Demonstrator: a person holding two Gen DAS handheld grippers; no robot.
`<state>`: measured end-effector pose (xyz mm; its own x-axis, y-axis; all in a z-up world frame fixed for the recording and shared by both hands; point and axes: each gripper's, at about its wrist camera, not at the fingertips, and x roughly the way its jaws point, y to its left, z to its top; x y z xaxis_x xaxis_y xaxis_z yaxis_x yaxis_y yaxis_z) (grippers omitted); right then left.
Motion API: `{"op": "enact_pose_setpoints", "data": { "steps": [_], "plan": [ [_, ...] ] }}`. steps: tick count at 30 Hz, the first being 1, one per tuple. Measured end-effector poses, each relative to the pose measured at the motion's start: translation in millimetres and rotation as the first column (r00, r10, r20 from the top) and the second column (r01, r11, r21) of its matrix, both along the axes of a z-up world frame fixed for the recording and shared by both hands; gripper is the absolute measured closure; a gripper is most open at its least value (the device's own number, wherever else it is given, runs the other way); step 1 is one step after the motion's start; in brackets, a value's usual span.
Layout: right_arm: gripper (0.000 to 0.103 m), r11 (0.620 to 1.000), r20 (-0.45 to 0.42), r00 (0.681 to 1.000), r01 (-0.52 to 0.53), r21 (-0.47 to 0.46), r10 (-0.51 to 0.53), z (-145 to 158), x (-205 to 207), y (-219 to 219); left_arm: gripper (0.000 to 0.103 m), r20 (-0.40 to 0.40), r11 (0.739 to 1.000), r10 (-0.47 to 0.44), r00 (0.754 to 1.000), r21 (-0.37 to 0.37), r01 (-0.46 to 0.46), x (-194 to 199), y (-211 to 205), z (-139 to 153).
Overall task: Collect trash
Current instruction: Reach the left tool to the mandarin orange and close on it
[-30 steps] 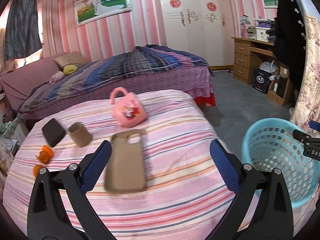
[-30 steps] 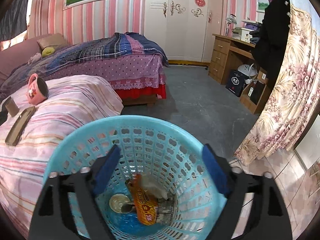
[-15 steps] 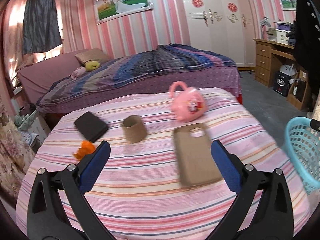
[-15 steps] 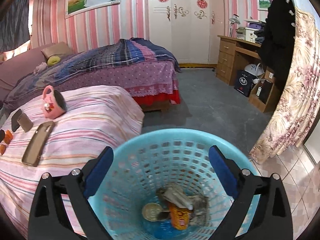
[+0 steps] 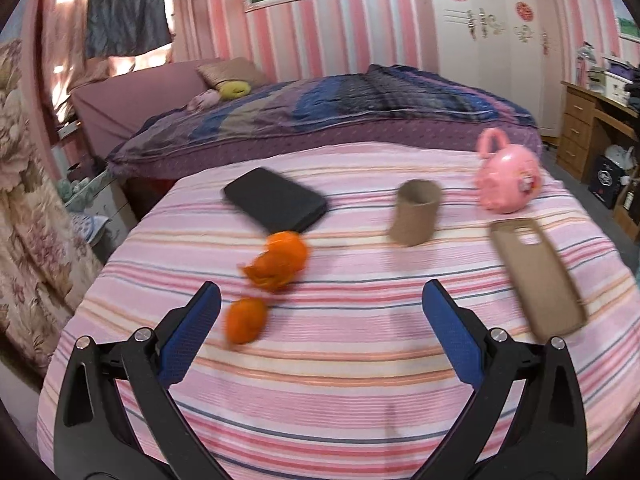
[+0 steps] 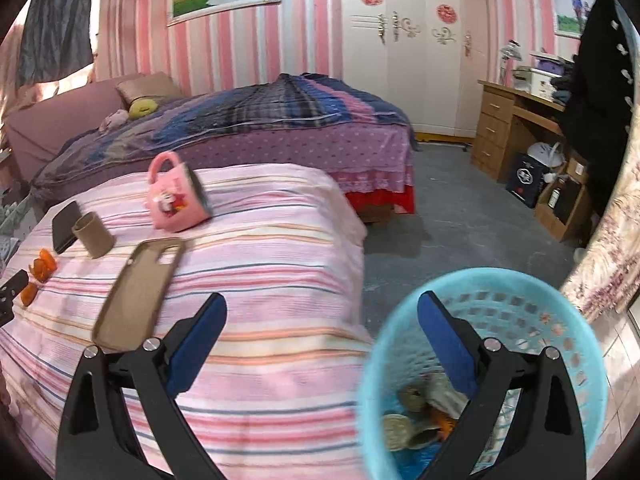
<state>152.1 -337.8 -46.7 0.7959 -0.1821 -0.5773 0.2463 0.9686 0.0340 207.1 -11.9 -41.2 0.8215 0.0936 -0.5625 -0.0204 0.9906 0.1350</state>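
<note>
Orange peel (image 5: 278,266), torn, lies on the pink striped bedcover (image 5: 340,380), just in front of a black phone-like slab (image 5: 275,199). A second, smaller peel piece (image 5: 245,320) sits nearer the camera, right beside the left finger of the left gripper (image 5: 320,304). Left gripper: blue-padded fingers spread wide, nothing between them, touching nothing; both pads hang above the cover.

Cardboard tube (image 5: 416,213) upright, to the right of the peel. Pink mug (image 5: 507,172) on its side beyond it. Tan phone case (image 5: 538,276) flat, near the right finger, apart from it.

Right gripper (image 6: 322,316): fingers wide apart, empty, no contact seen. Its left finger is over the edge of the bedcover; its right finger stands over the rim of the blue basket (image 6: 592,344). Basket on the floor against the bed's side, holding wrappers and what looks like a can lid at the bottom (image 6: 412,420); contents blurred.

From the right wrist view the peel shows at far left of the cover, next to a dark gripper tip at the frame edge.
</note>
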Motion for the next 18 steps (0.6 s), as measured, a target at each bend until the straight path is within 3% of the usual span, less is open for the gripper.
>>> {"op": "enact_pose_setpoints", "data": {
  "steps": [8, 16, 18],
  "plan": [
    [0.006, 0.996, -0.031, 0.997, -0.071, -0.044, 0.070, -10, 17, 44, 0.006, -0.080, 0.995, 0.086, 0.993, -0.051, -0.090, 18, 57, -18],
    [0.005, 0.992, -0.083, 0.992, -0.102, -0.069, 0.096, -17, 25, 55, 0.006, -0.176, 0.991, 0.090, 0.980, -0.084, -0.106, 37, 74, -33],
    [0.005, 0.993, -0.084, 0.992, -0.098, -0.063, 0.092, -17, 25, 54, 0.013, -0.192, 0.992, 0.082, 0.978, -0.079, -0.099, 41, 73, -36]
  ]
}}
